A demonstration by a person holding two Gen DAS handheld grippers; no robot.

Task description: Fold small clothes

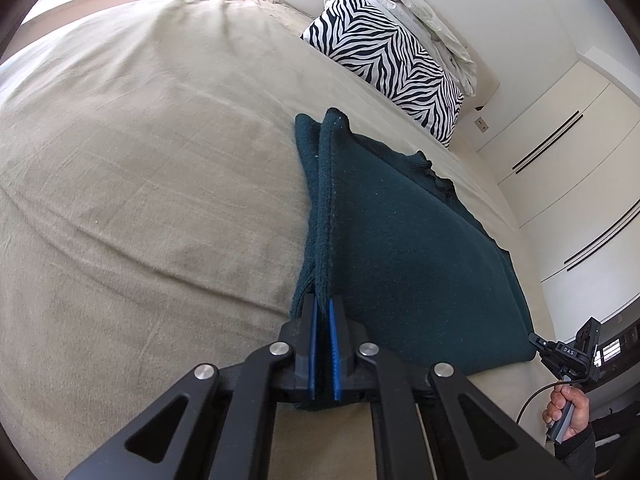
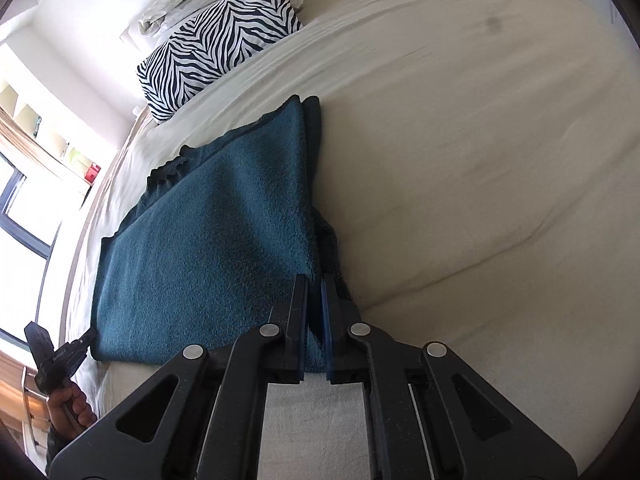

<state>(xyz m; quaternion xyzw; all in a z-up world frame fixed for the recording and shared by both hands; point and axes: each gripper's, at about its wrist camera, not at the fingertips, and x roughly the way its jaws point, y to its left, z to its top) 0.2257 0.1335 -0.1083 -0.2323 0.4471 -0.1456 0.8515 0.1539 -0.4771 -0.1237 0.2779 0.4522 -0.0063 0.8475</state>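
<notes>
Left wrist view: one dark teal knitted garment (image 1: 404,248) lies on the bed's beige cover (image 1: 152,168), folded over itself so that two layered edges run side by side toward the pillows. The left gripper (image 1: 324,312) has its blue-padded fingers (image 1: 334,344) drawn nearly together, pinching the near edge of that fold. A ribbed dark trim shows along the garment's far side; whether it is a collar or a cuff is hard to make out. The near corner of the cloth is hidden under the gripper's black linkage.

In the right wrist view the same garment (image 2: 208,240) spreads left of the right gripper (image 2: 315,292), whose two fingers are closed to a narrow gap on the cloth's edge, with a darker lower layer showing just right of them.

Each view catches the other gripper at the garment's opposite corner: the right gripper (image 1: 560,354) with the person's right hand (image 1: 568,412), and the left gripper (image 2: 60,356) with the left hand (image 2: 70,408); both are small and partly cut off at the frame's edge.

Beyond lie one zebra-print pillow (image 1: 384,60) and one crumpled pale pillow or sheet (image 1: 424,20) behind it. Two long dark handles mark the white wardrobe (image 1: 568,152).
</notes>
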